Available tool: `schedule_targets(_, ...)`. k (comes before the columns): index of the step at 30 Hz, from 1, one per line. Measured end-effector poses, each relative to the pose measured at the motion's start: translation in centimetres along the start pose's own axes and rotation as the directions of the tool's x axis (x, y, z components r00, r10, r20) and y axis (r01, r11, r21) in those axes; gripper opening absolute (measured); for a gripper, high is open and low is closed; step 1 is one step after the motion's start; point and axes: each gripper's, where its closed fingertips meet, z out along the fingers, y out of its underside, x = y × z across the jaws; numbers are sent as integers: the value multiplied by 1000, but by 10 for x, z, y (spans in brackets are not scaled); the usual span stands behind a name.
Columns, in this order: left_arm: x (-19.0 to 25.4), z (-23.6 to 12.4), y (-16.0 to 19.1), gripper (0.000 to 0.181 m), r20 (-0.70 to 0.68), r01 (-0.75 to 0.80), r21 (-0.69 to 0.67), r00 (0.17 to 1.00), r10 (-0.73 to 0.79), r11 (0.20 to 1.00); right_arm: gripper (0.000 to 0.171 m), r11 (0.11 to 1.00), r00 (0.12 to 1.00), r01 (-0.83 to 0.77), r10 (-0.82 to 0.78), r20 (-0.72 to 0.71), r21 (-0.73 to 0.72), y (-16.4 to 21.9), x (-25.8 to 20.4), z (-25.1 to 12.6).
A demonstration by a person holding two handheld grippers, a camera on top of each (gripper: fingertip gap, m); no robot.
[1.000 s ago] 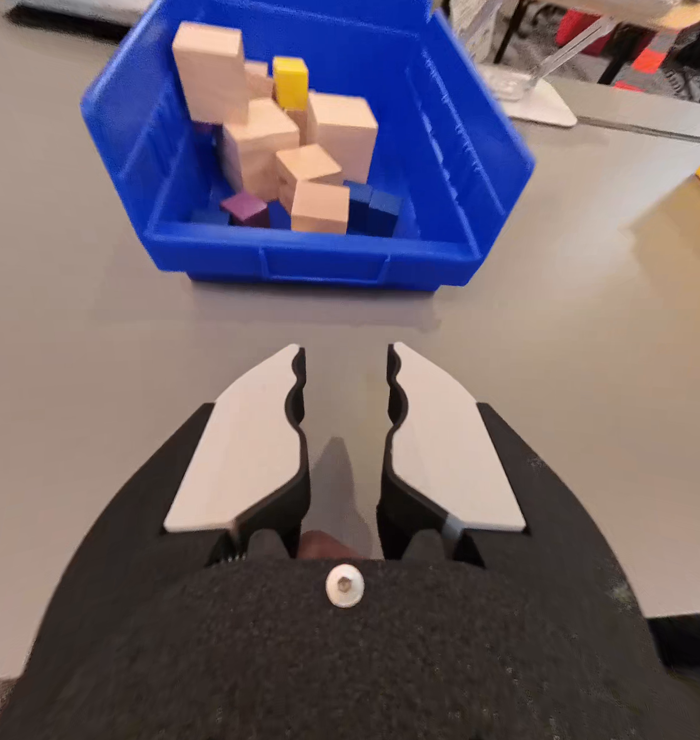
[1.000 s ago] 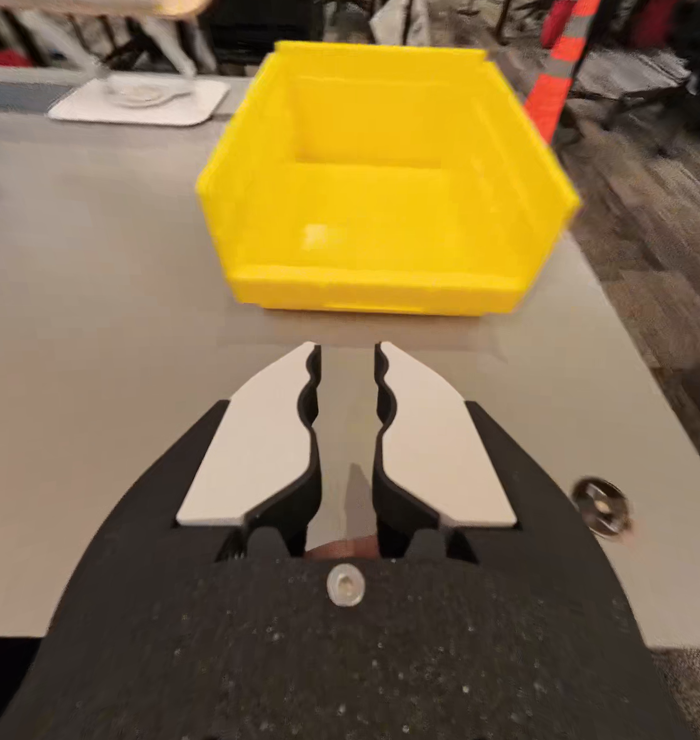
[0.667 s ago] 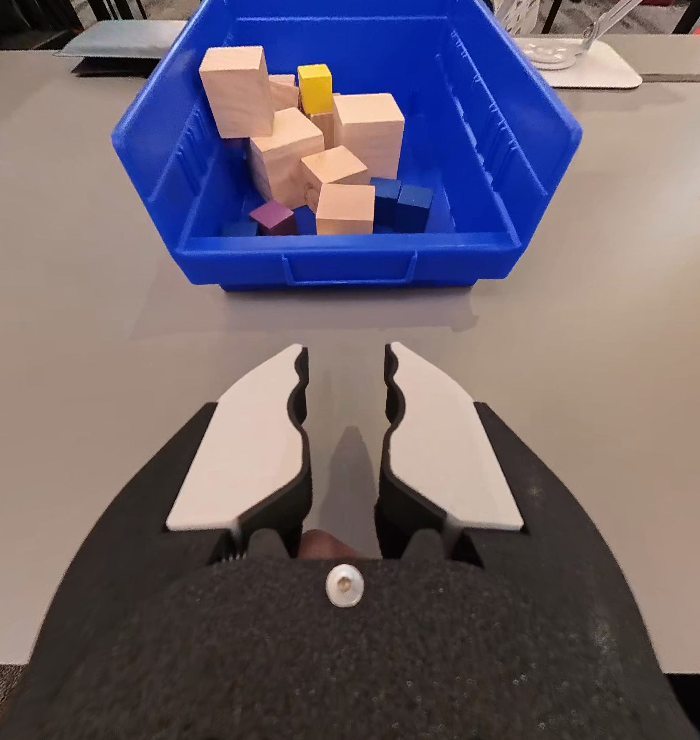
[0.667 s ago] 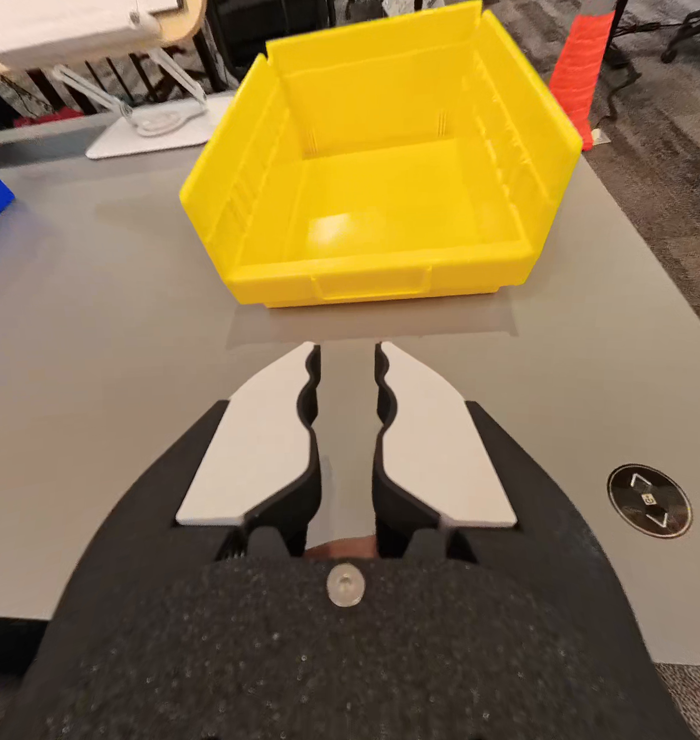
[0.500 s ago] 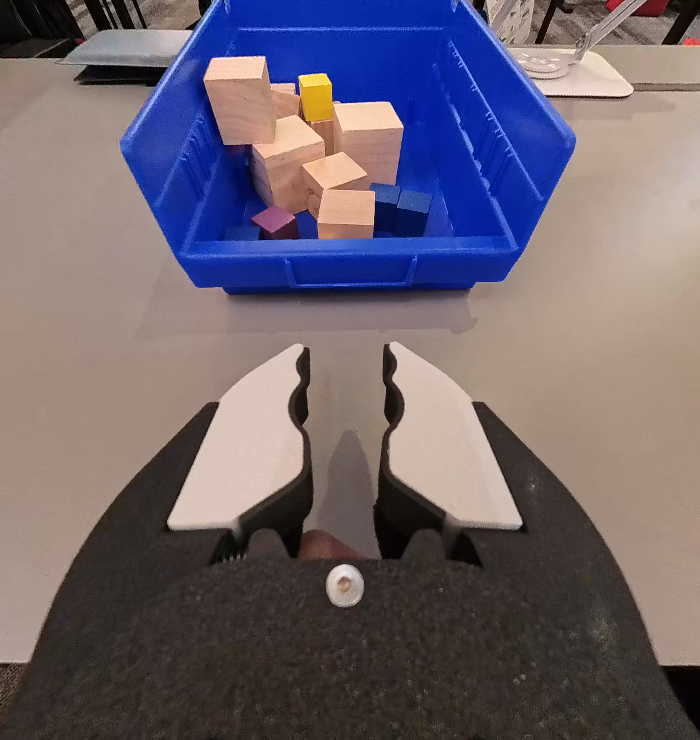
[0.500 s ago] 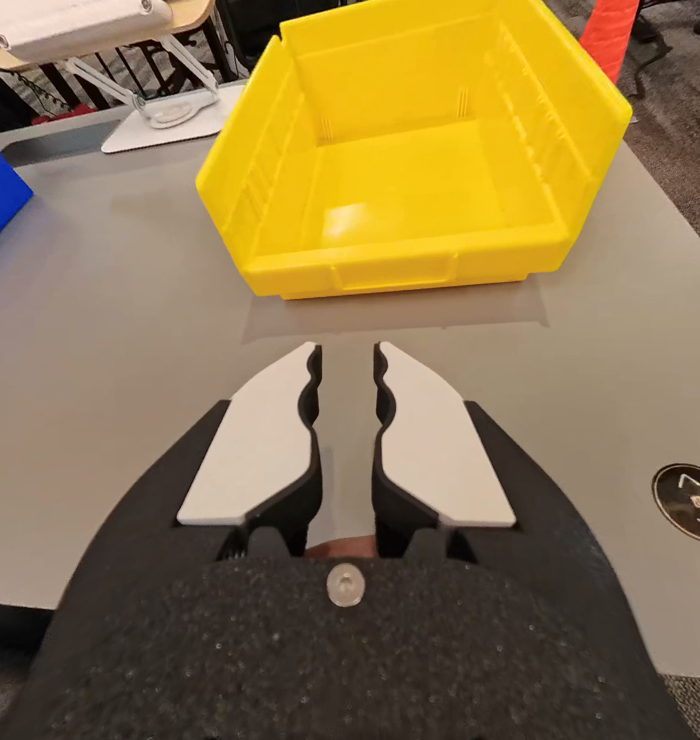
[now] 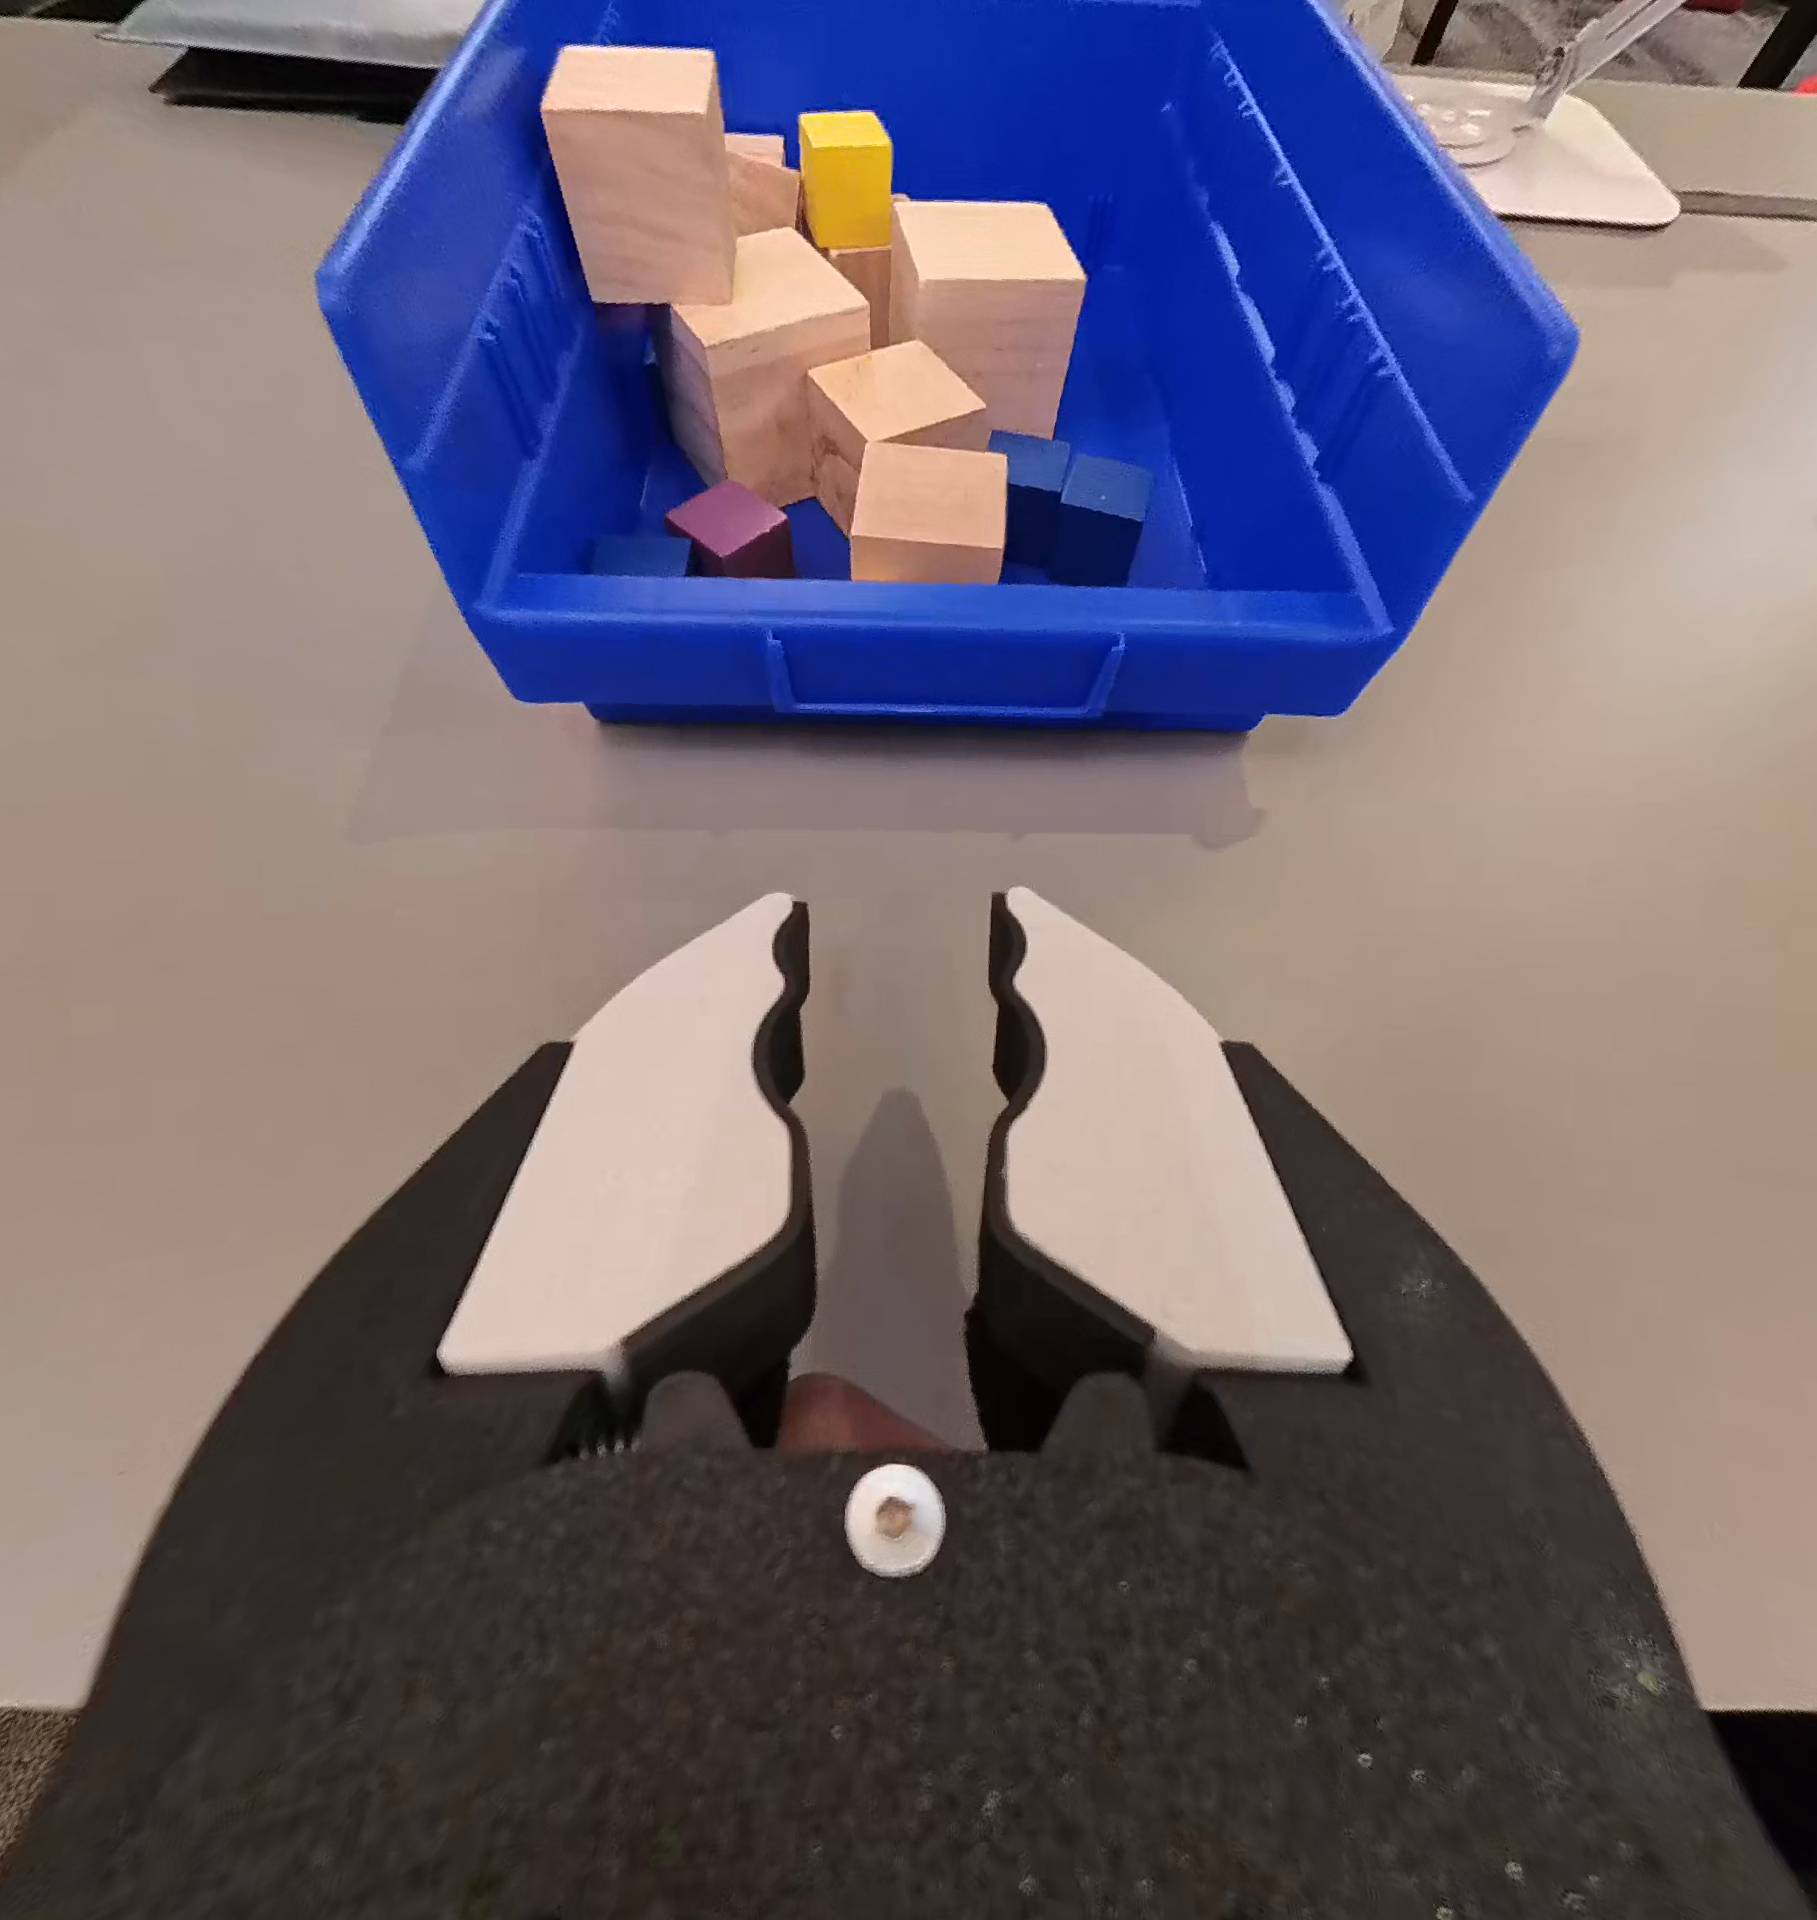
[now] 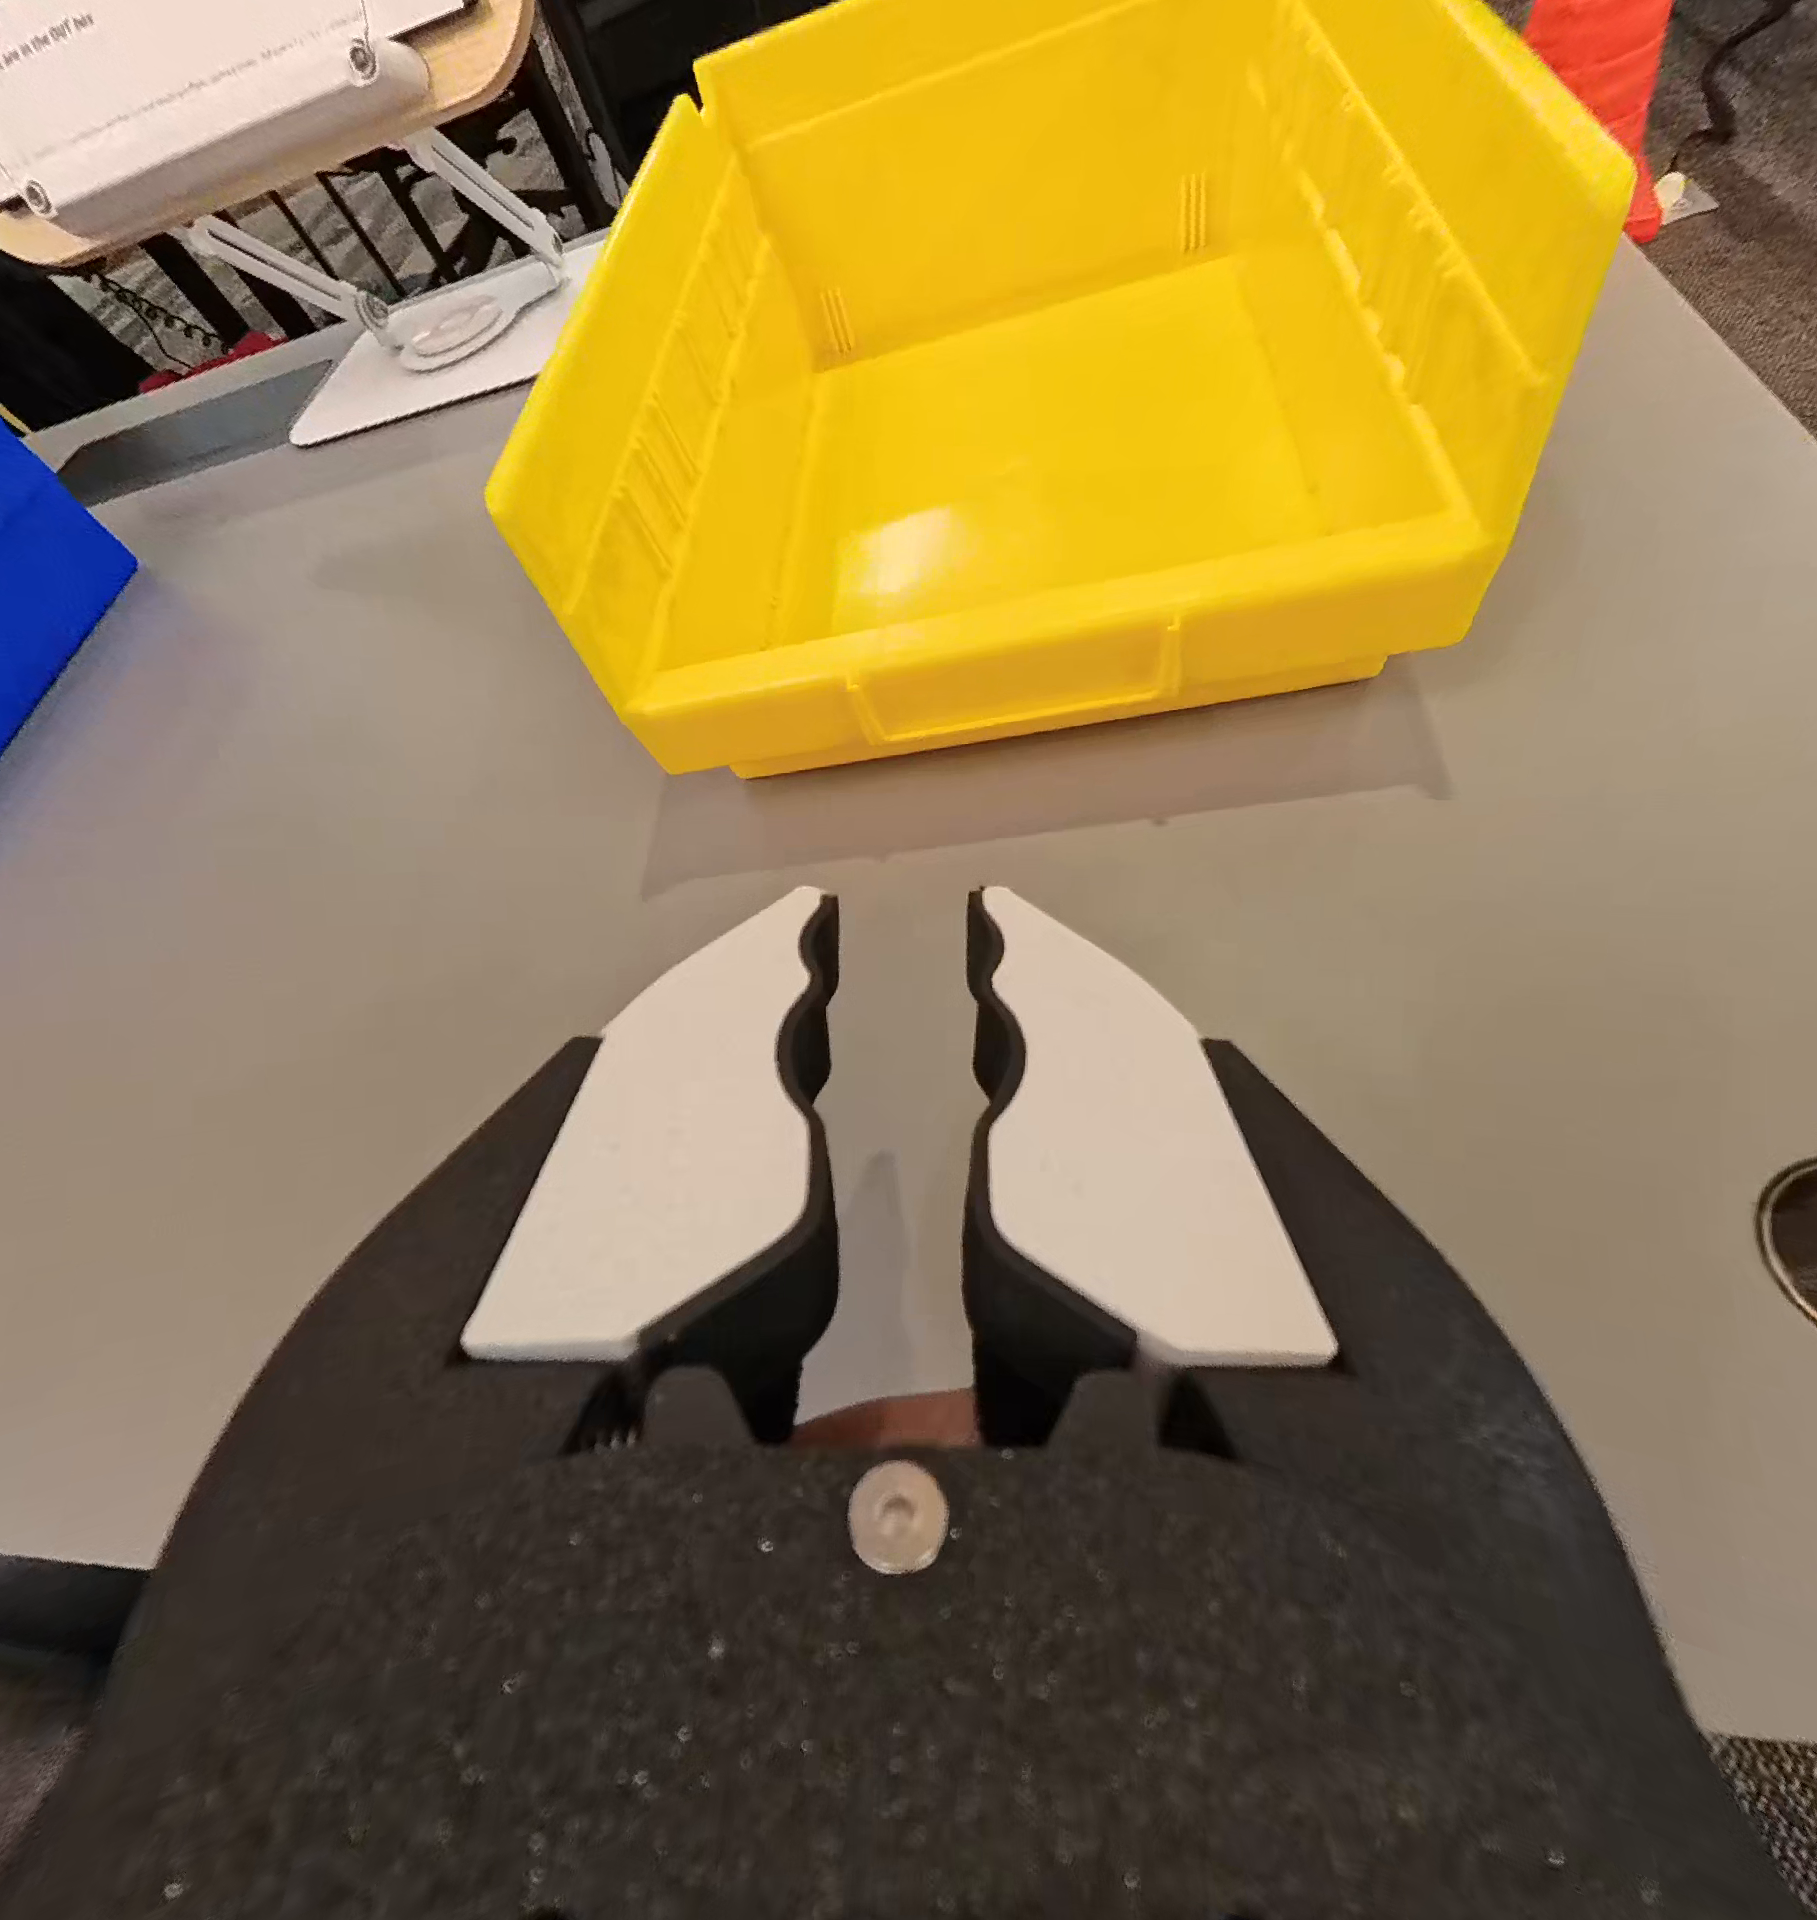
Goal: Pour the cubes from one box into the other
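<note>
Cubes fill blue box; yellow box empty.

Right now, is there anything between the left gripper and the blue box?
Nothing. In the left wrist view only bare grey table, with the box's shadow on it, separates the open left gripper from the blue box of cubes.

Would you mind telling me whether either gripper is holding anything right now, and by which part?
Nothing is held. The left gripper and right gripper both have open, empty jaws over the table.
</note>
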Motion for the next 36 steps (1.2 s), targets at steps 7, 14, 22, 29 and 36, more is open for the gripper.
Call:
schedule_targets(7, -1, 2, 2, 33, 6, -6, -8, 1000, 6, 1000, 23, 1000, 1000, -17, 18, 22, -17, 3, -2, 2)
schedule_targets(14, -2, 4, 4, 33, 8, -3, -21, 1000, 3, 1000, 23, 999, 999, -13, 14, 31, -30, 5, -5, 3)
schedule_targets(22, -53, 8, -45, 45, 48, 20, 3, 999, -20, 1000, 23, 998, 998, -17, 21, 56, -66, 14, -13, 8)
schedule_targets(29, -100, 66, -72, 44, 87, -83, 13, 993, 81, 996, 23, 996, 998, -13, 18, 62, -90, 20, -16, 10)
schedule_targets(36, -91, 91, -77, 3, -14, -73, 67, 997, 75, 995, 23, 993, 996, 81, -76, 55, -87, 18, -32, 12)
